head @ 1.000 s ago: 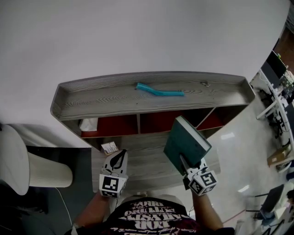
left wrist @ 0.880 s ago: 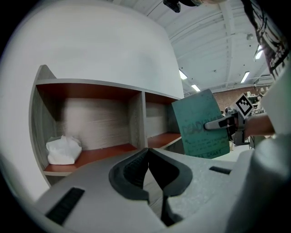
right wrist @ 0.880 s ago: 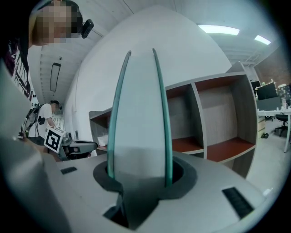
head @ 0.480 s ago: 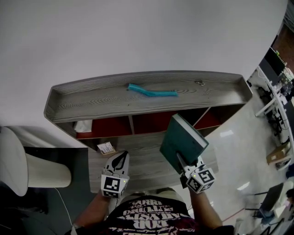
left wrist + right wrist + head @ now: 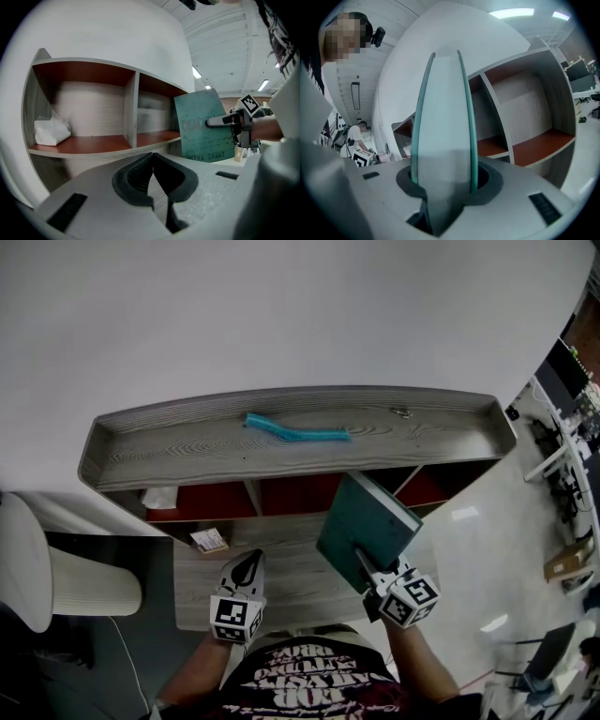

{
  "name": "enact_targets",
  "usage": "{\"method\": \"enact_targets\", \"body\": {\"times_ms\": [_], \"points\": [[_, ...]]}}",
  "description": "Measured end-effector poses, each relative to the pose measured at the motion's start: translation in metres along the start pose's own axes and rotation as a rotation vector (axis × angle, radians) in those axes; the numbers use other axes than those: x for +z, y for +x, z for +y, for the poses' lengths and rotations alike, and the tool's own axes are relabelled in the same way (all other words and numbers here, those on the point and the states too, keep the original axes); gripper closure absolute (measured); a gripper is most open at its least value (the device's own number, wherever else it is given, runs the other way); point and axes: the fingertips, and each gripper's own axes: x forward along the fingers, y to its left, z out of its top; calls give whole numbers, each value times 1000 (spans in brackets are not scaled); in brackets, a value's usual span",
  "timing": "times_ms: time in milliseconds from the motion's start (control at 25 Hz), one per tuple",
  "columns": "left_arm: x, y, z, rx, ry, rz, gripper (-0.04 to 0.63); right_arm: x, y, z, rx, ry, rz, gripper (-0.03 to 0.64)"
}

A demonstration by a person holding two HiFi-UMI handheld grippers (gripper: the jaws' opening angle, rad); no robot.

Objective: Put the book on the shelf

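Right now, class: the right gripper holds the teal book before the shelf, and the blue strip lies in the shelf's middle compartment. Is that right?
No. The head view shows the blue strip lying on top of the shelf, not in its middle compartment. The right gripper does hold the teal book before the shelf.

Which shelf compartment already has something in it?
The leftmost compartment: a white crumpled bundle sits on its red floor, while the other two show nothing inside.
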Motion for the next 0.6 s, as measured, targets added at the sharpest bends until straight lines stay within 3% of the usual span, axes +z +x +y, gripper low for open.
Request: {"method": "enact_targets", "body": {"times_ms": [600], "points": [[-39, 20, -46, -27, -4, 82, 589, -2, 24, -24, 49, 136, 31, 453]]}}
